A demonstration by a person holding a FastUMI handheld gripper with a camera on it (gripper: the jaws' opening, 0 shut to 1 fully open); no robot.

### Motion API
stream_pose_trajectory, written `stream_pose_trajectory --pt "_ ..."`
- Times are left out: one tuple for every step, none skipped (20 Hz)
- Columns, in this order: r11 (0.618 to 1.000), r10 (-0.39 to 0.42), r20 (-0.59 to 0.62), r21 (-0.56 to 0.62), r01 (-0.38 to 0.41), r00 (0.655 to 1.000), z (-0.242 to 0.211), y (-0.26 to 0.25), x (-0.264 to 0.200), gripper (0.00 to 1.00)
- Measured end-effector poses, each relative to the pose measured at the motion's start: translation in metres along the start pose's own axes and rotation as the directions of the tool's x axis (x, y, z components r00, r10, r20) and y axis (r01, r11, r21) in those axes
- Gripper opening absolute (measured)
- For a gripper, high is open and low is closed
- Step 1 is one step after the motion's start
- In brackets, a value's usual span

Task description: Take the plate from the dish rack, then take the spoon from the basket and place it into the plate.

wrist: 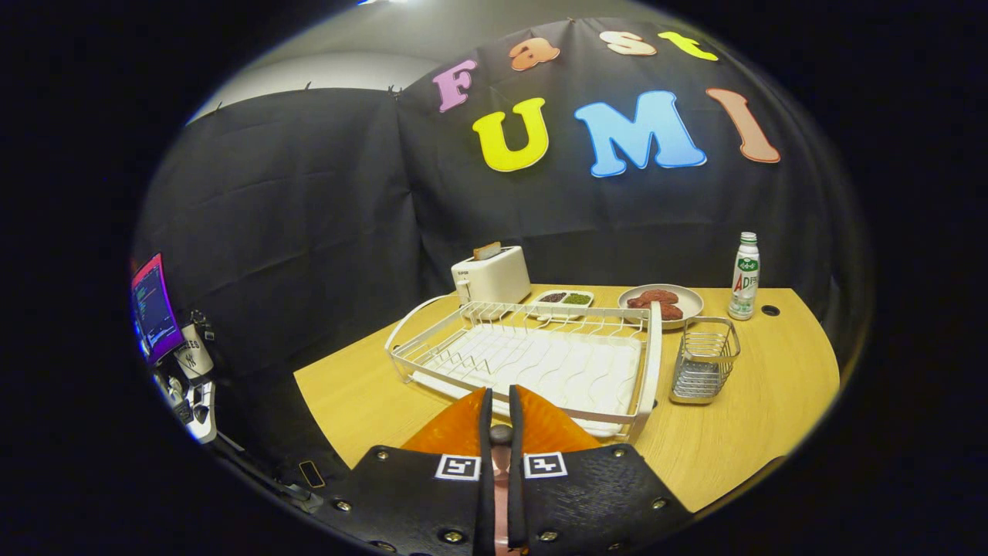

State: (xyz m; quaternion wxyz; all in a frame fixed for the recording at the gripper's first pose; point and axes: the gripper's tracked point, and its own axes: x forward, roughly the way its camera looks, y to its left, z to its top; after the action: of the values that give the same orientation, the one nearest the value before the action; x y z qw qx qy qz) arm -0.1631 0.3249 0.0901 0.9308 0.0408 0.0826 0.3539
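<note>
Fingers [500,401] of the gripper are pressed together with nothing between them, hanging over the near edge of the white dish rack [532,359]. I cannot tell if a plate stands in the rack; one plate [662,303] with food sits behind it. The wire basket [702,359] is just beside the rack. Best to open wide first, then come down slowly.

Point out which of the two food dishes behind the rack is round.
The grey round plate holding reddish patties; the white dish beside the toaster is rectangular.
</note>
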Motion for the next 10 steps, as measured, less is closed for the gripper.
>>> stream_pose_trajectory --pt "1.0 0.012 -0.003 -0.003 -0.012 1.0 -0.001 0.001 0.0 0.06" --pt "1.0 0.02 -0.002 -0.003 -0.02 1.0 -0.002 0.001 0.002 0.06" --pt "1.0 0.023 -0.011 -0.004 -0.024 1.0 -0.005 -0.001 0.001 0.06" --pt "1.0 0.023 -0.016 0.0 -0.023 1.0 -0.008 -0.003 0.0 0.06" --pt "1.0 0.018 -0.024 0.004 -0.018 1.0 -0.011 -0.006 -0.002 0.06" --pt "1.0 0.015 -0.032 0.01 -0.014 0.999 -0.015 -0.008 -0.004 0.06" --pt "1.0 0.012 -0.044 0.018 -0.011 0.999 -0.02 -0.01 -0.006 0.06" --pt "1.0 0.009 -0.056 0.024 -0.008 0.998 -0.026 -0.012 -0.008 0.06" --pt "1.0 0.004 -0.068 0.029 -0.002 0.998 -0.031 -0.015 -0.009 0.06" --pt "0.999 0.002 -0.077 0.036 0.001 0.997 -0.037 -0.017 -0.01 0.06"
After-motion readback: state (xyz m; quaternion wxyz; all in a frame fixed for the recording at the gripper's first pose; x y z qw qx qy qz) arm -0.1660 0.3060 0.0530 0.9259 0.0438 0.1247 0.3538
